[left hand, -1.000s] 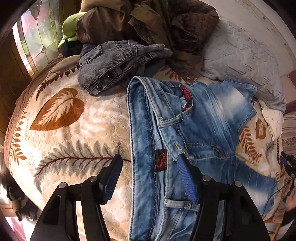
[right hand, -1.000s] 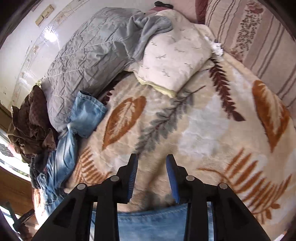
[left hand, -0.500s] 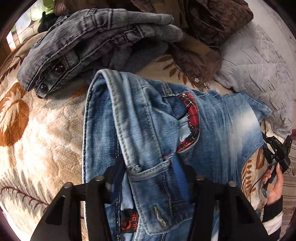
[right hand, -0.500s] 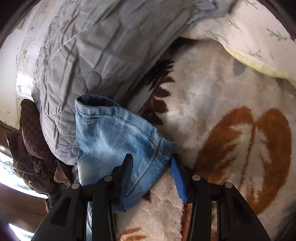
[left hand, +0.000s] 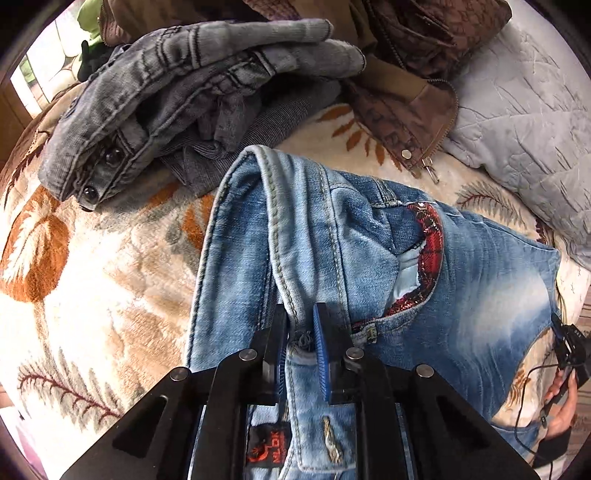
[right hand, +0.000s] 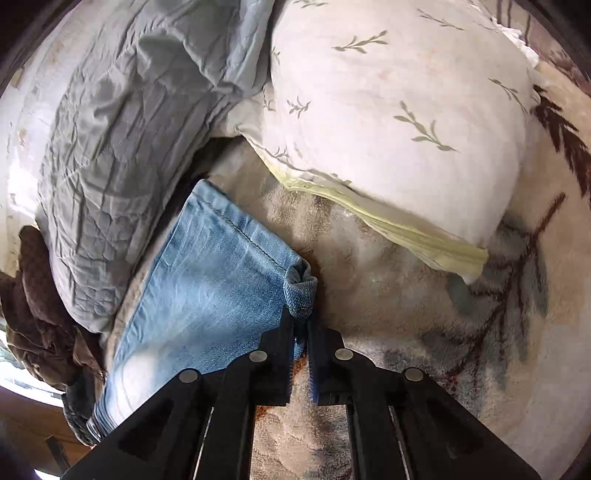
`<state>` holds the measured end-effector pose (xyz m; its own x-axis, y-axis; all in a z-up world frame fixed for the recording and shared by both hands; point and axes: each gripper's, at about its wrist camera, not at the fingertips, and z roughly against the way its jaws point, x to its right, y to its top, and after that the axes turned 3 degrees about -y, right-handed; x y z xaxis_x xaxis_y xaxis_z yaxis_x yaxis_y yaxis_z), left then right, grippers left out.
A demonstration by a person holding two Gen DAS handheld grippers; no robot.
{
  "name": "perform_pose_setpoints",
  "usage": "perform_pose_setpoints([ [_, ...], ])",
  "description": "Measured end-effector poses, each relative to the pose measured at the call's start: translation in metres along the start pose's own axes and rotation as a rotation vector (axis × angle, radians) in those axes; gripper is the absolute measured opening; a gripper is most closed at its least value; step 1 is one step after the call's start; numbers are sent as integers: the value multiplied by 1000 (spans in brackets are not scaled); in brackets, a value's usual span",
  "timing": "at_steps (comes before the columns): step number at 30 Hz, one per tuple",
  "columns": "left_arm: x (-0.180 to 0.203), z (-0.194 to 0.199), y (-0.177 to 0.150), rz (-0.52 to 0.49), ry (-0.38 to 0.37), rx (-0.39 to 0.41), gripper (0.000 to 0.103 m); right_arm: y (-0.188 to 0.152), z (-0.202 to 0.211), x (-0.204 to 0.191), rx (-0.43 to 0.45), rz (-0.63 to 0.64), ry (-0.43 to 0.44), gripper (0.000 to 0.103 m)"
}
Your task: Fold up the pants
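One pair of blue jeans [left hand: 369, 258] lies across a bed [left hand: 92, 295] covered by a cream blanket with brown and grey leaf patterns; two hand-held grippers grip it, one at each end.

In the left wrist view, going left to right: a window shows at the upper left edge, mostly cut off; one crumpled grey corduroy garment [left hand: 184, 81] lies on the blanket beyond the jeans, two dark snap buttons visible on it; behind it a brown patterned jacket [left hand: 417, 74] with an open zipper, its upper part cut off by the frame; a scrap of green cloth [left hand: 88, 14] beside it is too little seen to identify; the left hand-held gripper [left hand: 300, 343] is clenched on a raised fold of the jeans' waistband, denim pinched between the blue pads; a red plaid pocket lining shows to its right; a grey quilted pillow [left hand: 524, 129] lies at the upper right; at the far right edge a person's hand [left hand: 561, 410] holds a black device with a cable, partly cut off.

In the right wrist view: the brown jacket [right hand: 40, 317] at the far left; the grey pillow [right hand: 129, 129]; the jeans' leg [right hand: 207, 280] beside it; the right hand-held gripper [right hand: 301, 332] is clamped on the corner of the hem, which bunches above the fingertips; one white pillow [right hand: 388, 110] with a leaf-sprig print lies to the right, a yellow-edged layer under it.
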<state>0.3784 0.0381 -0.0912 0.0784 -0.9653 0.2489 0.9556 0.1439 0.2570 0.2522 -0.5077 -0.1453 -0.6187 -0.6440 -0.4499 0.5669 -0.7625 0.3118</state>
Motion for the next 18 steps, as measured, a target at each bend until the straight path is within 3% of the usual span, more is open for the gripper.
perform_pose_setpoints([
  [2, -9, 22, -1, -4, -39, 17, 14, 2, 13, 0, 9, -13, 4, 20],
  [5, -25, 61, 7, 36, -53, 110, 19, 15, 40, -7, 59, 28, 11, 24],
  [6, -29, 68, 12, 58, -68, 136, 24, 20, 49, -8, 76, 45, 14, 29],
  [8, -29, 69, 24, 97, -96, 145, 52, 32, 59, -15, 98, 70, 12, 52],
  [9, -29, 69, 27, 109, -109, 135, 54, 38, 59, -21, 102, 80, 12, 56],
  [14, -10, 22, 44, 114, -144, 7, 54, 62, 20, -58, 38, 156, 17, 57],
  [18, -8, 2, 60, 124, -137, -5, 54, 72, -25, -83, 1, 215, -14, 57],
])
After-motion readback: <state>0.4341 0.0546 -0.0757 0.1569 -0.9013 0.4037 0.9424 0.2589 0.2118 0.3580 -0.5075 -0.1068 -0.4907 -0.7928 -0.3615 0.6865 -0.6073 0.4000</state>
